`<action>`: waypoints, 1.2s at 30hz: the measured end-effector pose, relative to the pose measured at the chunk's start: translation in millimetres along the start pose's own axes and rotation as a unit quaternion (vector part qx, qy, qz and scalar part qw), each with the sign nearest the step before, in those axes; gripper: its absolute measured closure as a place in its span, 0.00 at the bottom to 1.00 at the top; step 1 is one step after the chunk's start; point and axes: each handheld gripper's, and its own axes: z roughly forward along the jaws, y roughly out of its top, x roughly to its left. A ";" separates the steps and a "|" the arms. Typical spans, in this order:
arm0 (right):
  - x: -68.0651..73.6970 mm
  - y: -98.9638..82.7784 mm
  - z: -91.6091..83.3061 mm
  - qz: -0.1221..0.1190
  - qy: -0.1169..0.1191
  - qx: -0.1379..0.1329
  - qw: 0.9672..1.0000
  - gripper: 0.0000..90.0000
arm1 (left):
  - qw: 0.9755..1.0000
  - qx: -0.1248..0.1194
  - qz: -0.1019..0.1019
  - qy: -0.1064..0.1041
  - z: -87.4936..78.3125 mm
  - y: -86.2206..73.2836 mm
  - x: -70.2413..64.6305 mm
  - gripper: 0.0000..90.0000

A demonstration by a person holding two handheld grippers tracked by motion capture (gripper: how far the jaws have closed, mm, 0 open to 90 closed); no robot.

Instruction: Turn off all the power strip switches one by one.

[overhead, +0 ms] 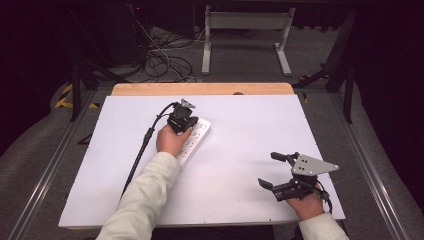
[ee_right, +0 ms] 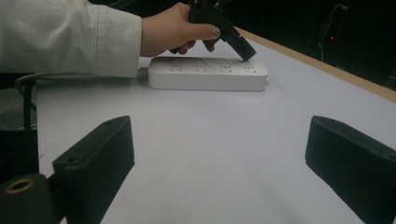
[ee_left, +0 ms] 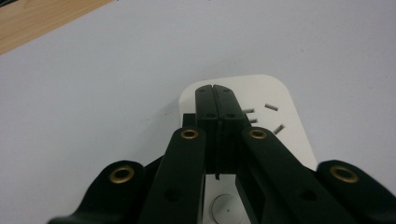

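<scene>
A white power strip (overhead: 198, 134) lies left of centre on the white tabletop (overhead: 250, 135), slanting away from me. My left gripper (overhead: 191, 119) is shut with nothing between its jaws. In the left gripper view its joined tips (ee_left: 215, 91) point down at the strip's far end (ee_left: 280, 107), beside a set of socket slots. From the right gripper view the left gripper's tips (ee_right: 246, 55) seem to touch the power strip (ee_right: 205, 74). My right gripper (overhead: 270, 170) stands open near the table's front right, with bare tabletop between its jaws (ee_right: 224, 144).
A black cable (overhead: 140, 155) trails from the left gripper toward the front left. A wooden edge (overhead: 200, 89) runs along the table's far side. Beyond it are floor cables (overhead: 165, 65) and a white stand (overhead: 247, 30). Metal rails (overhead: 45, 170) flank the table.
</scene>
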 end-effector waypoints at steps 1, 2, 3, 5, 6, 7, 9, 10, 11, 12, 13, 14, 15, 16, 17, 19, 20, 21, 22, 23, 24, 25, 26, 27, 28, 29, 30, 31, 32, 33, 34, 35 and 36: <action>0.0 0.0 0.0 0.000 0.000 0.000 1.000 0.09 | 1.000 0.003 0.001 0.001 0.1 -0.1 0.1 1.00; 0.0 0.0 0.0 0.000 0.000 0.000 1.000 0.09 | 1.000 0.005 0.004 0.004 0.0 -0.1 0.0 1.00; 0.0 0.0 0.1 0.001 0.000 0.000 1.000 0.09 | 1.000 0.005 0.005 0.006 0.2 -0.3 -0.6 1.00; 0.3 0.0 0.2 0.000 0.000 0.001 1.000 0.09 | 1.000 0.007 0.012 0.012 0.5 -0.2 -1.5 1.00; 0.3 0.0 0.3 0.000 0.000 0.002 1.000 0.09 | 1.000 0.008 0.010 0.012 0.5 -0.2 -2.2 1.00; 0.2 -0.1 0.4 0.000 0.000 0.002 1.000 0.09 | 1.000 0.008 0.010 0.012 0.6 -0.2 -2.1 1.00; 0.3 -0.1 0.4 0.000 0.000 0.002 1.000 0.09 | 1.000 0.007 0.007 0.007 0.6 -0.4 -0.9 1.00; 0.3 0.0 0.4 0.000 0.000 0.002 1.000 0.09 | 1.000 0.006 0.007 0.007 0.6 -0.5 -0.5 1.00; 0.4 -0.1 0.5 0.001 0.001 0.002 1.000 0.09 | 1.000 0.007 0.008 0.008 0.6 -0.5 -0.9 1.00; 0.4 -0.1 0.6 0.001 0.001 0.002 1.000 0.09 | 1.000 0.005 0.012 0.012 1.0 -0.4 -1.9 1.00; 0.4 -0.2 0.8 0.001 0.001 0.002 1.000 0.09 | 1.000 0.004 0.016 0.015 1.5 -0.4 -3.2 1.00; 0.2 -0.2 0.9 0.001 0.002 0.002 1.000 0.09 | 1.000 0.000 0.016 0.015 2.4 -0.4 -4.4 1.00; 0.2 -0.2 1.0 0.001 0.002 0.003 1.000 0.09 | 1.000 -0.002 0.016 0.012 3.2 -0.3 -4.9 1.00; 0.4 -0.3 1.2 0.001 0.002 0.001 1.000 0.09 | 1.000 -0.004 0.017 0.008 4.0 0.0 -5.3 1.00; 0.4 -0.2 1.0 0.000 0.001 0.002 1.000 0.09 | 1.000 -0.003 0.018 0.011 4.3 0.3 -6.6 1.00; 0.4 -0.2 0.3 0.000 0.001 0.002 1.000 0.09 | 1.000 -0.002 0.018 0.013 4.4 0.3 -7.9 1.00; 0.1 -0.2 0.1 0.000 0.002 0.002 1.000 0.09 | 1.000 -0.002 0.019 0.014 3.9 0.2 -7.0 1.00; -0.1 -0.3 0.0 0.001 0.002 0.001 1.000 0.09 | 1.000 -0.001 0.019 0.011 3.7 0.1 -6.2 1.00; -0.2 -0.4 0.1 0.001 0.002 0.001 1.000 0.09 | 1.000 -0.001 0.015 0.009 3.4 -0.1 -6.1 1.00; -0.2 -0.4 0.2 0.001 0.002 0.002 1.000 0.09 | 1.000 -0.001 0.013 0.008 3.3 -0.2 -5.7 1.00; -0.2 -0.5 0.3 0.000 0.002 0.002 1.000 0.09 | 1.000 -0.002 0.013 0.009 3.2 -0.4 -5.3 1.00; 0.0 -0.5 0.3 0.000 0.002 0.001 1.000 0.09 | 1.000 -0.001 0.012 0.009 3.0 -0.4 -5.3 1.00; 0.1 -0.5 0.1 0.000 0.003 0.001 1.000 0.09 | 1.000 -0.001 0.007 0.008 2.9 -0.7 -5.6 1.00; 0.1 -0.4 -0.2 0.000 0.003 0.001 1.000 0.09 | 1.000 0.001 0.009 0.009 2.3 -0.9 -4.8 1.00; 0.1 -0.4 -0.3 0.001 0.003 0.000 1.000 0.09 | 1.000 -0.002 0.006 0.008 2.5 -1.2 -4.5 1.00; 0.1 -0.4 -0.3 0.002 0.003 0.000 1.000 0.09 | 1.000 -0.003 0.005 0.006 2.5 -1.3 -4.1 1.00; 0.1 -0.4 -0.1 0.001 0.003 0.000 1.000 0.09 | 1.000 -0.002 0.004 0.006 2.5 -1.2 -4.0 1.00; 0.2 -0.5 0.3 0.001 0.003 0.000 1.000 0.09 | 1.000 -0.002 0.006 0.007 2.5 -1.1 -4.0 1.00; 0.3 -0.4 0.5 0.001 0.004 0.001 1.000 0.09 | 1.000 -0.002 0.006 0.008 2.7 -1.2 -4.5 1.00; 0.4 -0.4 0.5 0.000 0.003 0.001 1.000 0.09 | 1.000 -0.001 0.009 0.010 2.5 -1.1 -4.6 1.00; 0.4 -0.4 0.5 0.000 0.003 0.001 1.000 0.09 | 1.000 -0.001 0.008 0.010 2.5 -1.1 -5.0 1.00; 0.3 -0.4 0.5 0.000 0.004 0.001 1.000 0.09 | 1.000 0.000 0.009 0.010 2.5 -1.1 -4.7 1.00; 0.3 -0.5 0.5 0.001 0.004 0.000 1.000 0.09 | 1.000 -0.001 0.007 0.009 2.7 -1.1 -4.7 1.00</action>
